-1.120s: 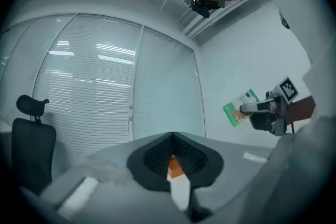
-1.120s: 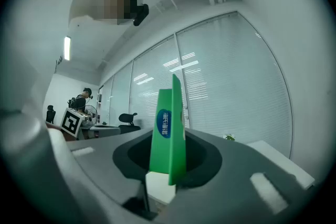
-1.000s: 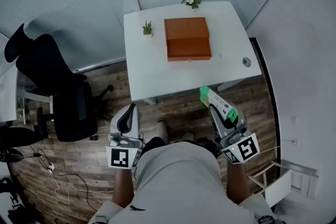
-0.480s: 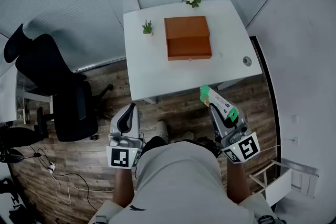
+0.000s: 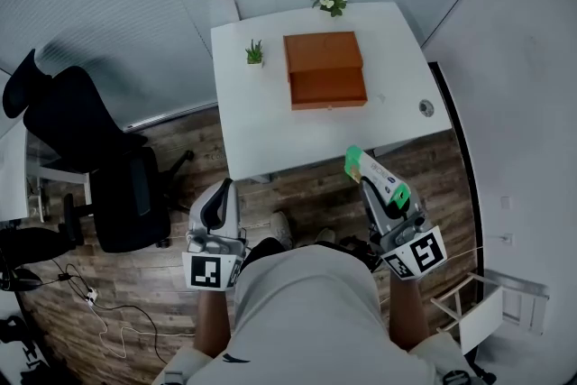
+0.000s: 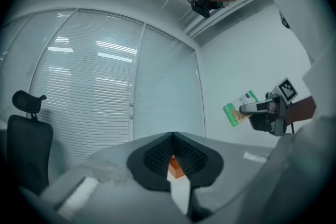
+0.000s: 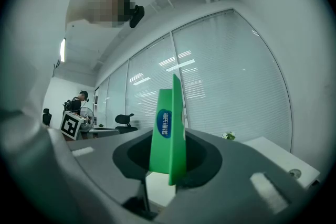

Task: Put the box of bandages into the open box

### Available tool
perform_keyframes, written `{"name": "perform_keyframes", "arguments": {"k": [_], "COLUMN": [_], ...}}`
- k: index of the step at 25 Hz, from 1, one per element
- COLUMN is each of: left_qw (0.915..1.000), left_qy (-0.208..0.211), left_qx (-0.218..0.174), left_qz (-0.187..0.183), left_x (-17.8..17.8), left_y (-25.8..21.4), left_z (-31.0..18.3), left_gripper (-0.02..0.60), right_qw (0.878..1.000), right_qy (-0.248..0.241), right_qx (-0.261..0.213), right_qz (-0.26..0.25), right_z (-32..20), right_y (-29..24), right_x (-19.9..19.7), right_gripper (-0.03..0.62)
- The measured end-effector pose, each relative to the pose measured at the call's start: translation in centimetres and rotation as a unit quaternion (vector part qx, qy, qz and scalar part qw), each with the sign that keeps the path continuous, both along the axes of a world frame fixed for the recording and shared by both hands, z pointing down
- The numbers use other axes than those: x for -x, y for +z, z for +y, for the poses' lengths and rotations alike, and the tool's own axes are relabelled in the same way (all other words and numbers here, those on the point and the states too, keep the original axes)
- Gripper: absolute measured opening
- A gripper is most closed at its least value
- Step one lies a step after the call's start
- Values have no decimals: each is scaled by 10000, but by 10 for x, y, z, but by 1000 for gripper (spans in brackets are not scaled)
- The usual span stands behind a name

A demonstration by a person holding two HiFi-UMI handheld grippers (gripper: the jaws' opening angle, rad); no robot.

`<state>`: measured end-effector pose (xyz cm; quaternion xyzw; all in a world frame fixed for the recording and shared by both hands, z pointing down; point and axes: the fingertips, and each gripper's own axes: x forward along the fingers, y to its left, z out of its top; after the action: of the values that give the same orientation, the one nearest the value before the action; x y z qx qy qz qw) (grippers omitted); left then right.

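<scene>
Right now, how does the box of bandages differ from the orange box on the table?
The box of bandages is green and white; the orange box is plain orange-brown. The box of bandages is clamped in the right gripper, over the floor, short of the white table; the orange box rests on that table. The box of bandages looks far smaller than the orange box. Both are rectangular.

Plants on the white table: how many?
2. A small green plant sits just left of the orange box; a white-flowered plant stands at the far edge of the table. None looks hidden.
</scene>
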<state>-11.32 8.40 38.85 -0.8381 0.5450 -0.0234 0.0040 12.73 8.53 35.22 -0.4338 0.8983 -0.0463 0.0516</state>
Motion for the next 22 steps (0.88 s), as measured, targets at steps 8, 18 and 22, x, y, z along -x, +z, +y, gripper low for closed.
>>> {"name": "perform_keyframes", "arguments": {"k": [8, 18, 22], "left_qw": [9997, 9978, 9981], "left_qy": [233, 662, 595], "left_qx": [38, -14, 65], "left_qz": [73, 73, 109], "left_x": [24, 28, 22], "left_y": [1, 4, 11], "left_z": [-35, -87, -111], "left_gripper": [6, 6, 6], "right_qw": [9993, 9976, 9981], "right_qy": [311, 494, 406], "right_qx": [80, 74, 122], "right_qz": [167, 486, 456], "right_z": [-31, -81, -110], "right_y": [4, 13, 20], "right_x": [15, 24, 23], "right_gripper": [91, 91, 91]}}
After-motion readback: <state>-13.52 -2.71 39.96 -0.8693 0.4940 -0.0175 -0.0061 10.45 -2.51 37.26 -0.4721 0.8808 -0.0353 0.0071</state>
